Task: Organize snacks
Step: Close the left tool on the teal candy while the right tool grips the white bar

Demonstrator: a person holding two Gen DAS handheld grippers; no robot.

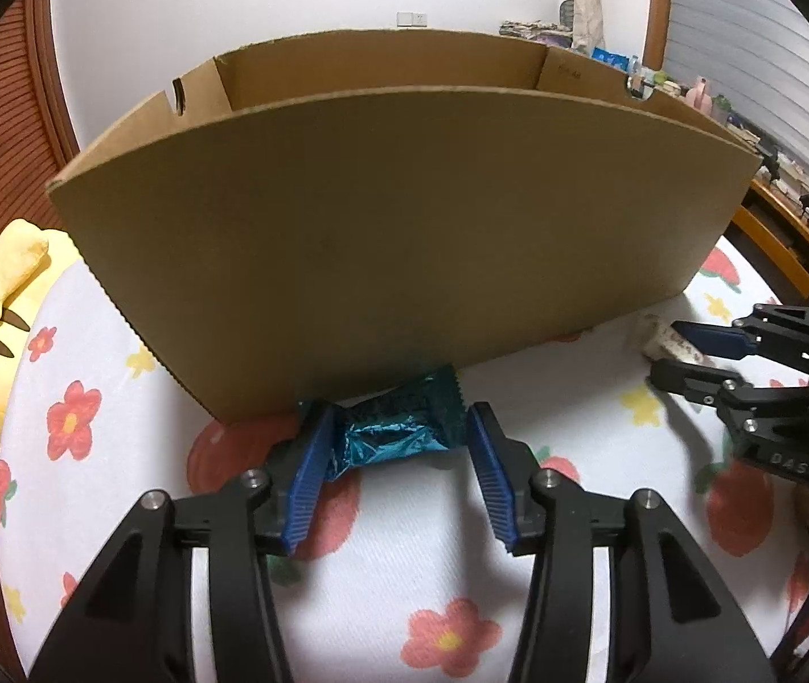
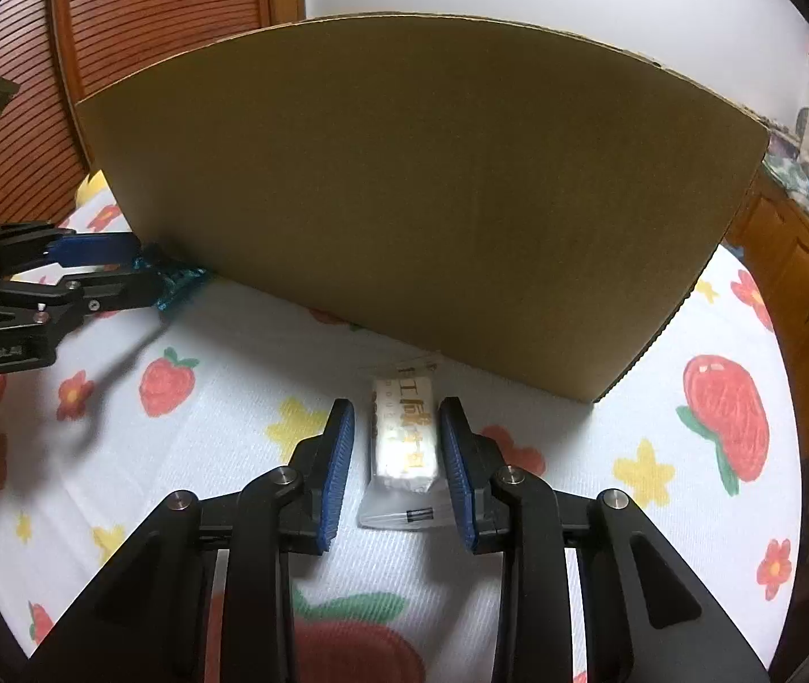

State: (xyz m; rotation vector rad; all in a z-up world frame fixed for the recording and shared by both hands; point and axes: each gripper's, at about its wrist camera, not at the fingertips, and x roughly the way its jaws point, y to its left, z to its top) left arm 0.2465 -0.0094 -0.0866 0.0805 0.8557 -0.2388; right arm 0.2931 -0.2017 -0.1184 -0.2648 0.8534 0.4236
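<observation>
Between the blue fingers of the right gripper lies a white snack bar on the flowery cloth. Its long side points away, in line with the fingers. One finger touches it; the other has a small gap, so no firm squeeze yet. Farther off, the left gripper brackets a blue candy lying crosswise, touching it, just before the tall cardboard box.

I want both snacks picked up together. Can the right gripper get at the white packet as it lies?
Probably yes. The right gripper already straddles the white packet on the cloth, nothing between them; the cardboard box stands just behind, clear of the fingers.
</observation>
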